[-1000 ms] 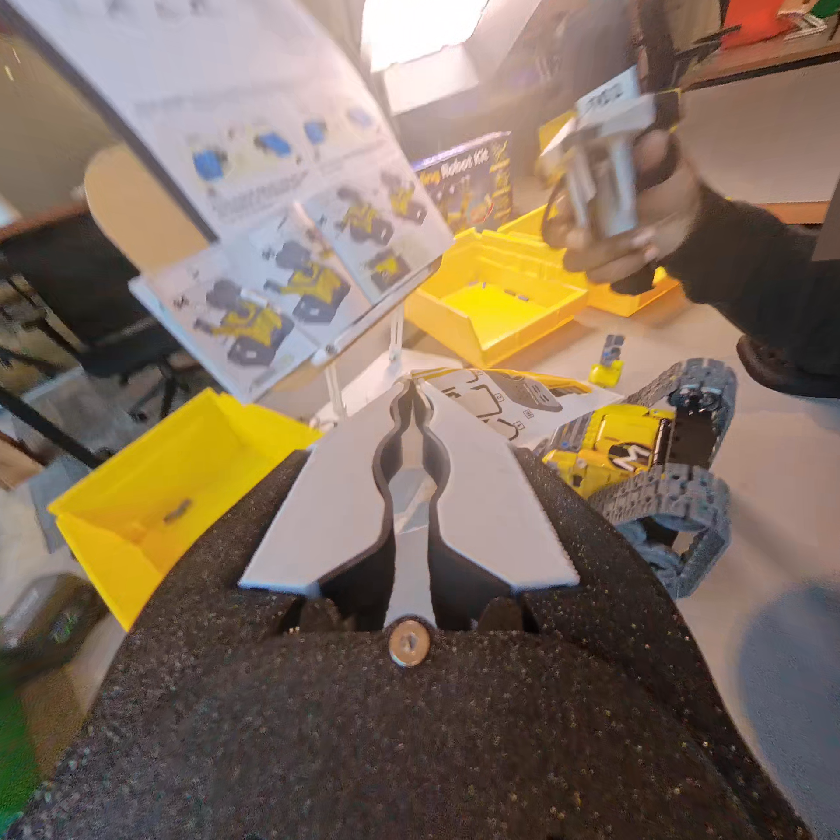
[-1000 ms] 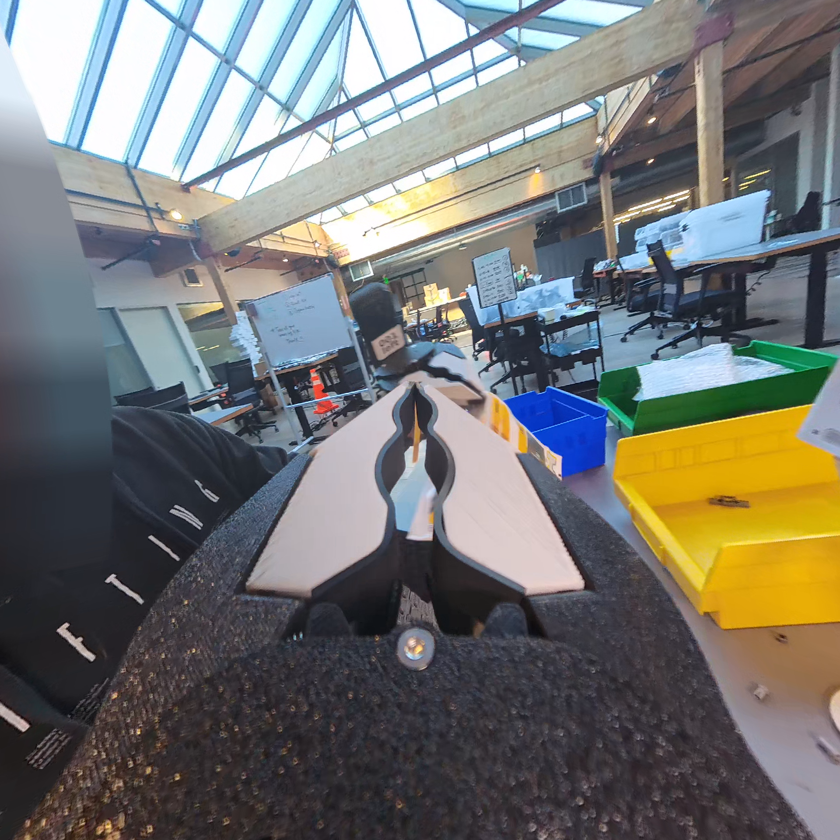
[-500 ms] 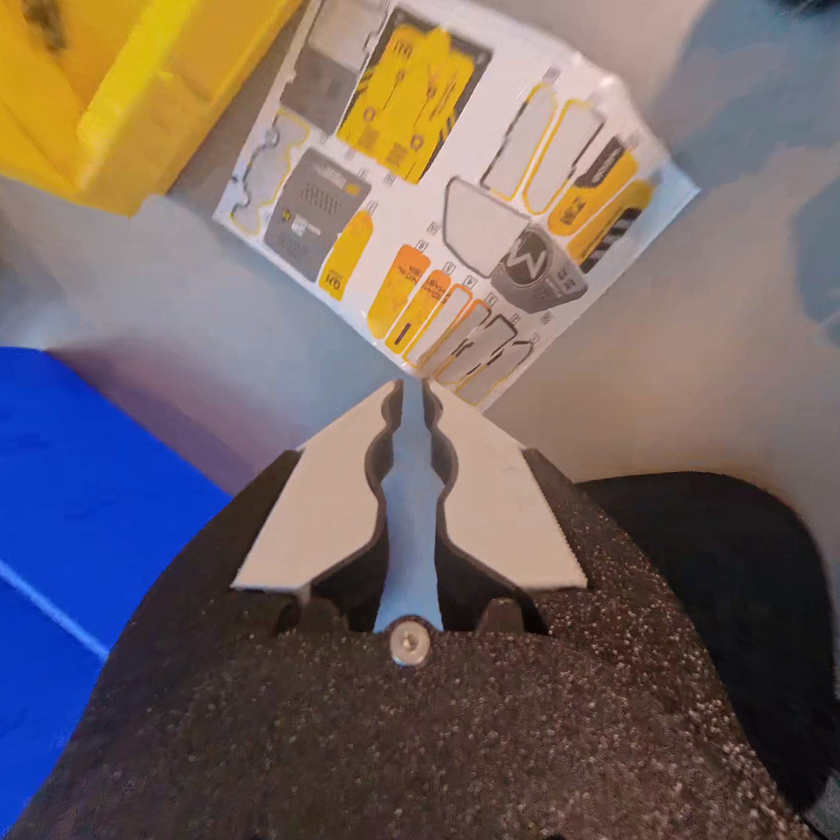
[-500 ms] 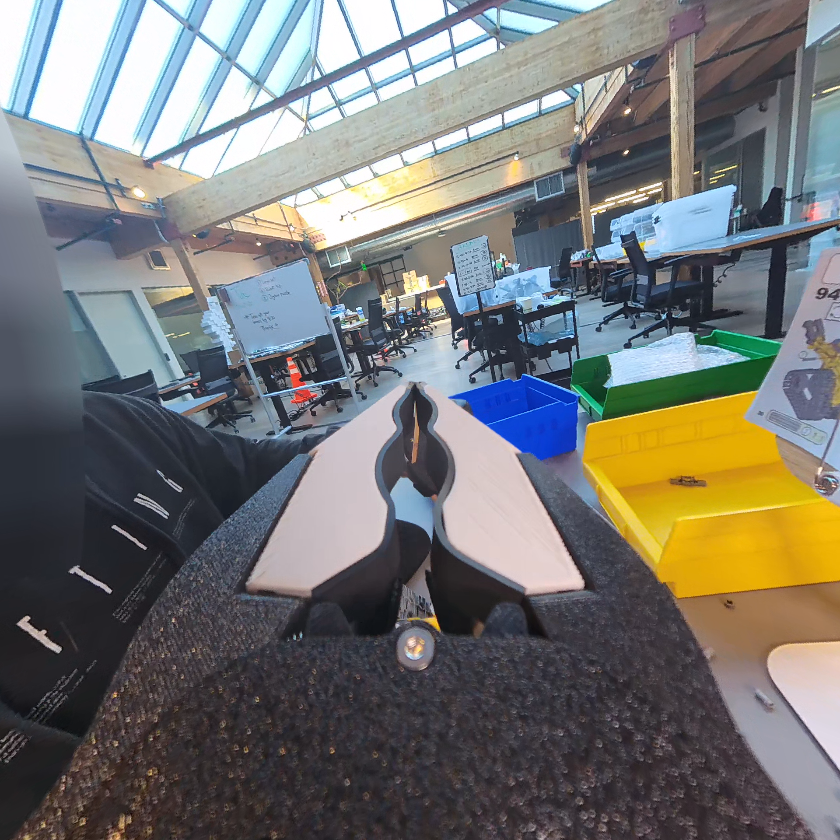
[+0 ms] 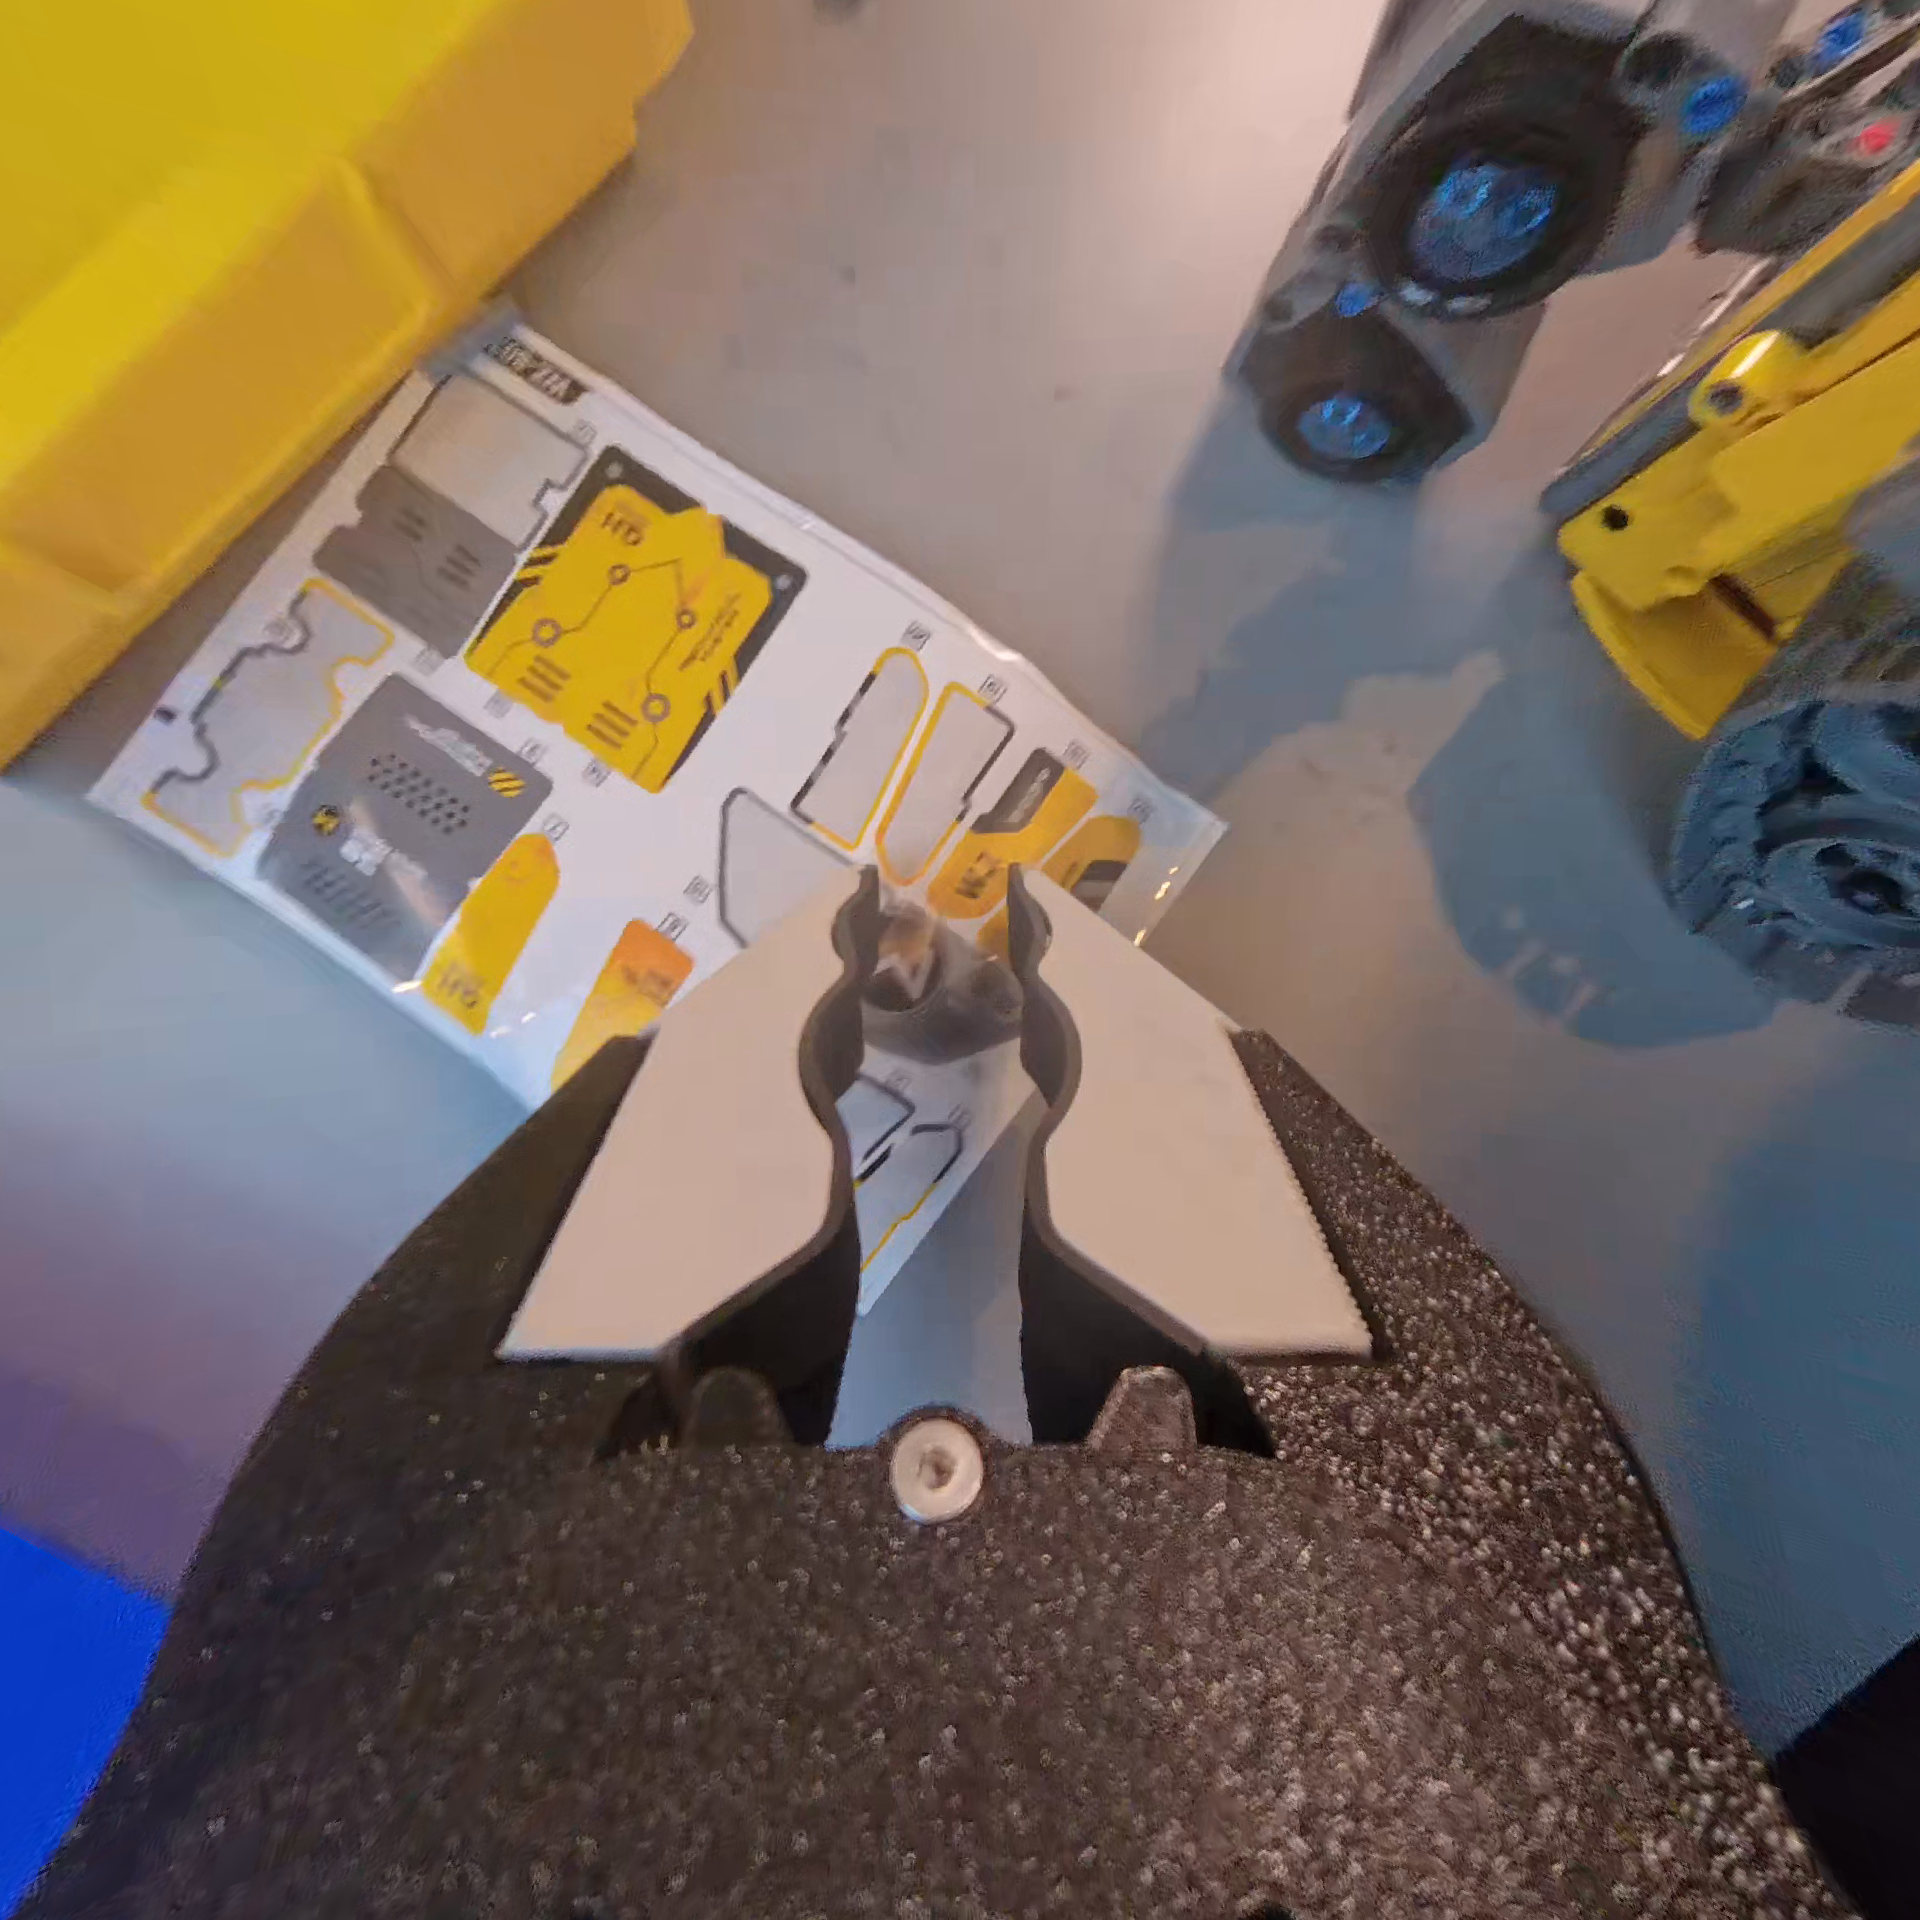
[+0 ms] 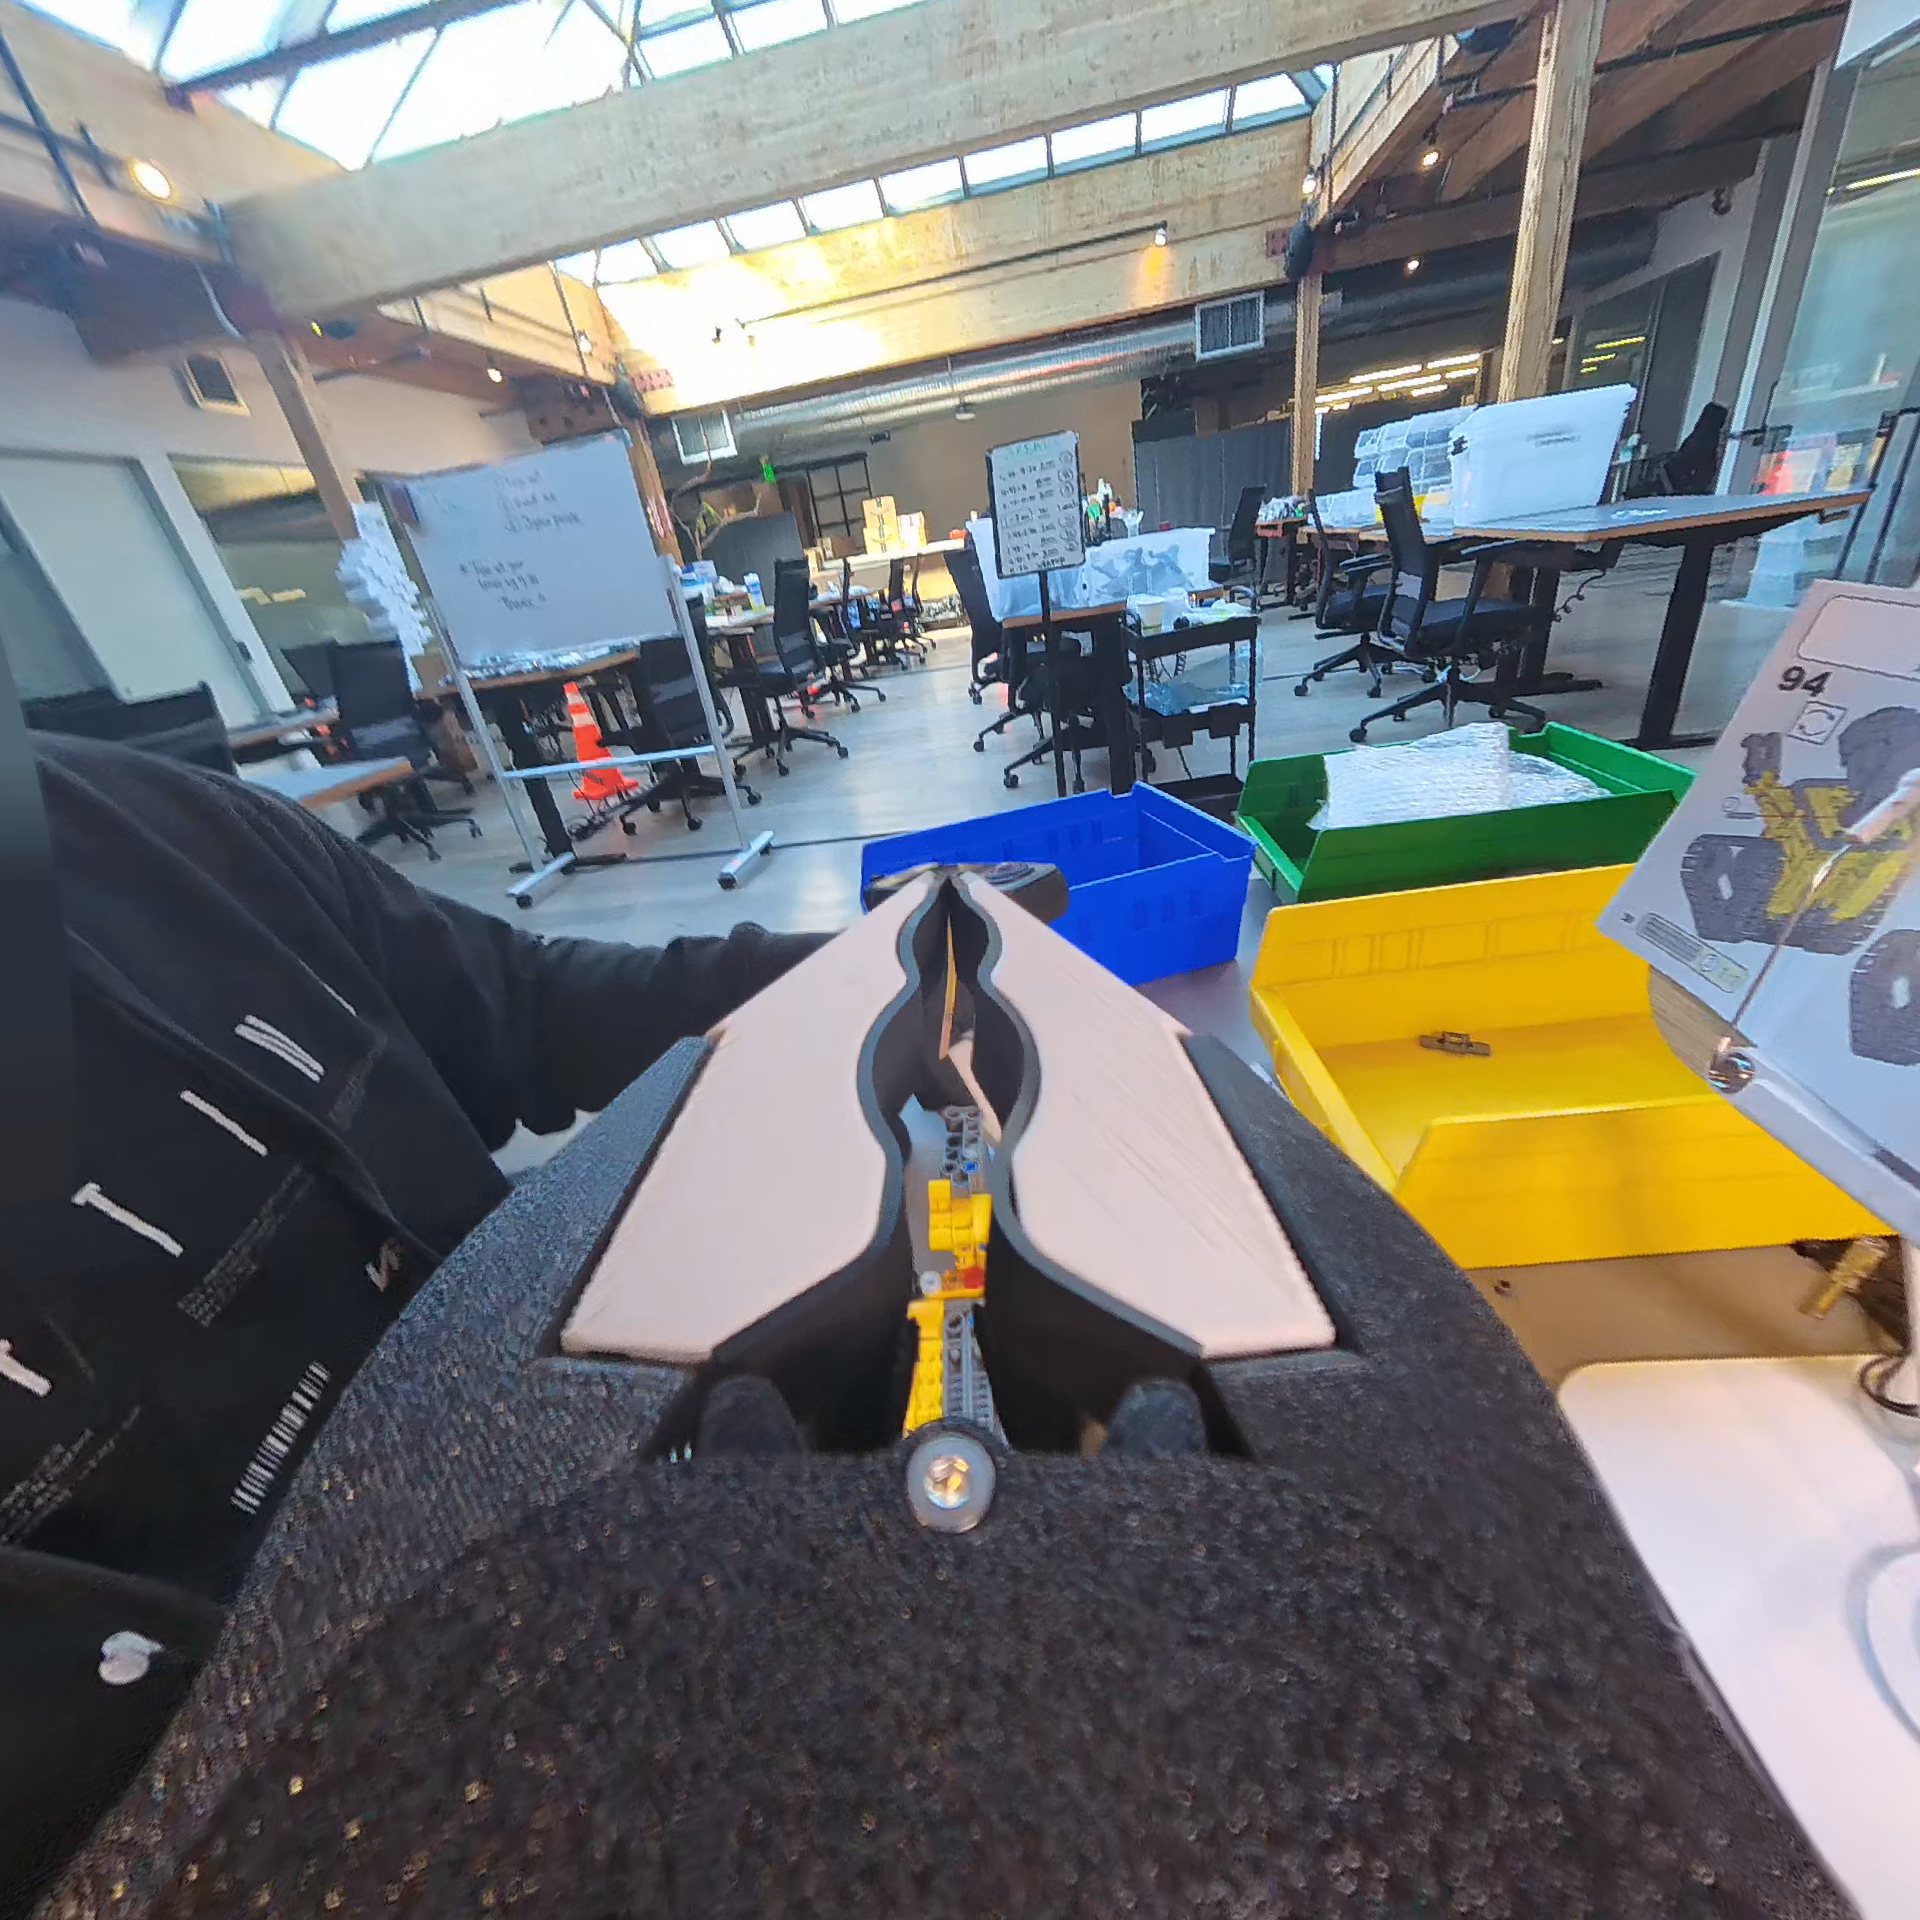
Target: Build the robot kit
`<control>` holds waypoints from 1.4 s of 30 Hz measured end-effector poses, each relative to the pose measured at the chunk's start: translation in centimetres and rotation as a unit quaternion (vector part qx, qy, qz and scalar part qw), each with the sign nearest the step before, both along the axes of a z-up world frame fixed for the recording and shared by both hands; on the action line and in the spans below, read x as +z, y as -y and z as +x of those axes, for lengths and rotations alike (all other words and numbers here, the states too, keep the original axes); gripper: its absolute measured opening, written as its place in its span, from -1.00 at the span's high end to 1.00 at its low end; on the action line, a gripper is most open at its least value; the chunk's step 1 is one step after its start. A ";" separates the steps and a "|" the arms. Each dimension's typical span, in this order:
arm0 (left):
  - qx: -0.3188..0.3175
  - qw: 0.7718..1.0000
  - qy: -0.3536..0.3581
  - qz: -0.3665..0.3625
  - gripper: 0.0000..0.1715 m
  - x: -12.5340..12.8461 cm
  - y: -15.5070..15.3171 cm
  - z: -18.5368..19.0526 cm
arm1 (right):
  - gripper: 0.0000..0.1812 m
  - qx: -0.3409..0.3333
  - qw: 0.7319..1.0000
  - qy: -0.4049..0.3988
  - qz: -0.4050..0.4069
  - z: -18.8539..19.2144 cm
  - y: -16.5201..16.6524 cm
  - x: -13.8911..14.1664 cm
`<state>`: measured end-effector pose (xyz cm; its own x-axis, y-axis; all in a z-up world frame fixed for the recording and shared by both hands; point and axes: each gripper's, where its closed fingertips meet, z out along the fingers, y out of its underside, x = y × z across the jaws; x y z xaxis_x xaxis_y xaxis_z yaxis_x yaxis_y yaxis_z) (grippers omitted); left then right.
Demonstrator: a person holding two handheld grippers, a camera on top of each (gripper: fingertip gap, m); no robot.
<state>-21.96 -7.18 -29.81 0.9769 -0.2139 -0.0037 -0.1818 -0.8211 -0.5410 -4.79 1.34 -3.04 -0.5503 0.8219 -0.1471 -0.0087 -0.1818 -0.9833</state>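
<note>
My left gripper (image 5: 940, 888) points down at a sticker sheet (image 5: 582, 707) lying flat on the grey table (image 5: 1039, 260). Its jaws stand a little apart over the sheet's right part and hold nothing. A yellow and grey tracked brick vehicle (image 5: 1766, 623) stands to the right of the sheet. My right gripper (image 6: 948, 894) is held above the table, shut on a thin yellow strip (image 6: 948, 987) seen edge-on, which looks like a sticker. Part of the brick vehicle (image 6: 951, 1236) shows through the gap below its fingers.
A yellow bin (image 5: 208, 260) touches the sheet's far left corner, and a blue bin (image 5: 62, 1662) is at the lower left. The right wrist view shows blue (image 6: 1143, 883), green (image 6: 1455, 831) and yellow (image 6: 1507, 1091) bins, an instruction booklet on a stand (image 6: 1818, 883) and a person's black sleeve (image 6: 312, 1039).
My left gripper swung down from the booklet to the sticker sheet, moved over its right part, and its jaws parted wider. My right gripper tilted downward, still shut on the strip.
</note>
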 end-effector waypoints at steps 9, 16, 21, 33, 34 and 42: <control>-0.082 0.954 0.124 0.261 0.73 14.3 -3.4 5.7 | 1.00 0.015 0.999 -0.028 0.026 -0.4 0.4 -0.8; -0.232 0.863 0.282 0.349 0.71 20.9 -5.8 15.0 | 1.00 0.059 0.996 -0.046 -0.052 -0.5 1.2 -0.1; -0.280 0.830 0.318 0.362 0.73 23.1 -7.5 18.0 | 1.00 0.087 0.989 -0.053 -0.109 -0.4 0.9 0.3; -0.291 0.823 0.304 0.381 0.98 24.0 -9.5 18.5 | 1.00 0.085 0.985 -0.057 -0.142 -0.5 -0.8 0.0; -0.289 0.827 0.287 0.387 1.00 23.8 -9.7 18.3 | 1.00 0.084 0.985 -0.055 -0.139 -0.5 -0.8 -0.1; -0.326 0.831 0.204 0.403 1.00 23.2 -8.6 17.9 | 1.00 0.073 0.992 -0.044 -0.093 -0.6 -0.6 -1.0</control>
